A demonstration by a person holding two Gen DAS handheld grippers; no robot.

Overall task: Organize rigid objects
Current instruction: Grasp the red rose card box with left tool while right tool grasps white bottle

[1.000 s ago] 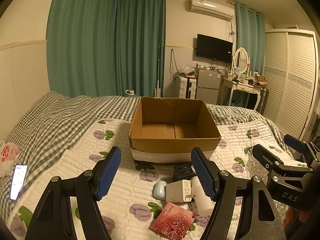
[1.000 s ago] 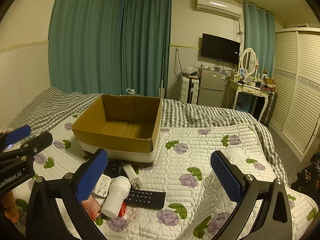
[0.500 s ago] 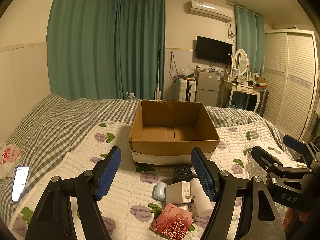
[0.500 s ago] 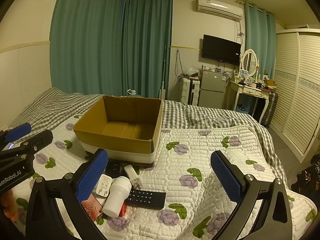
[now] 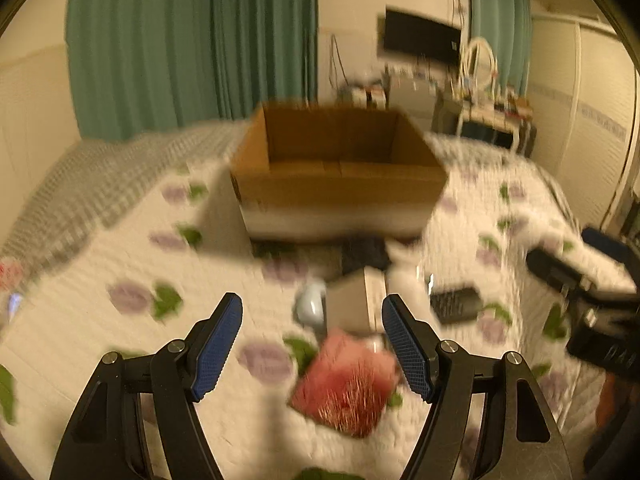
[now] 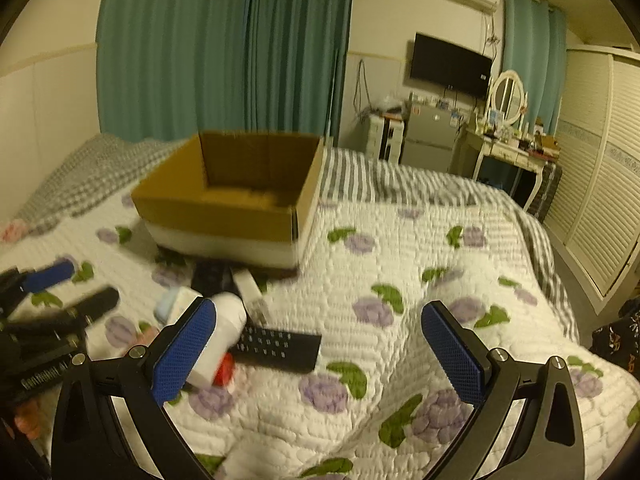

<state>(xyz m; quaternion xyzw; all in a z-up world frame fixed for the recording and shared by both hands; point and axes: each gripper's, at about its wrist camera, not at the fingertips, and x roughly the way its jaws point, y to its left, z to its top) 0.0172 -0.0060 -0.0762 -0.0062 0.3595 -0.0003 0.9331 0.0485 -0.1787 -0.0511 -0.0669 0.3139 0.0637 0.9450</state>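
Note:
An open cardboard box (image 5: 336,184) stands on the quilted bed, also in the right wrist view (image 6: 224,204). In front of it lies a small pile: a red patterned packet (image 5: 344,388), a white charger block (image 5: 352,300), a pale blue object (image 5: 310,308), a white bottle (image 6: 224,332) and a black remote (image 6: 280,346). My left gripper (image 5: 312,348) is open and empty, low over the red packet. My right gripper (image 6: 320,348) is open and empty, above the remote and bottle. The left wrist view is blurred.
A phone (image 5: 14,304) lies at the bed's left edge. Beyond the bed are green curtains, a dressing table (image 6: 508,152) and a louvred wardrobe (image 6: 600,200) on the right. The quilt to the right of the pile is bare (image 6: 440,260).
Both grippers have dropped and tilted down toward the pile in front of the box. The left one moved fastest and now hangs over the red packet. Both jaws stay open.

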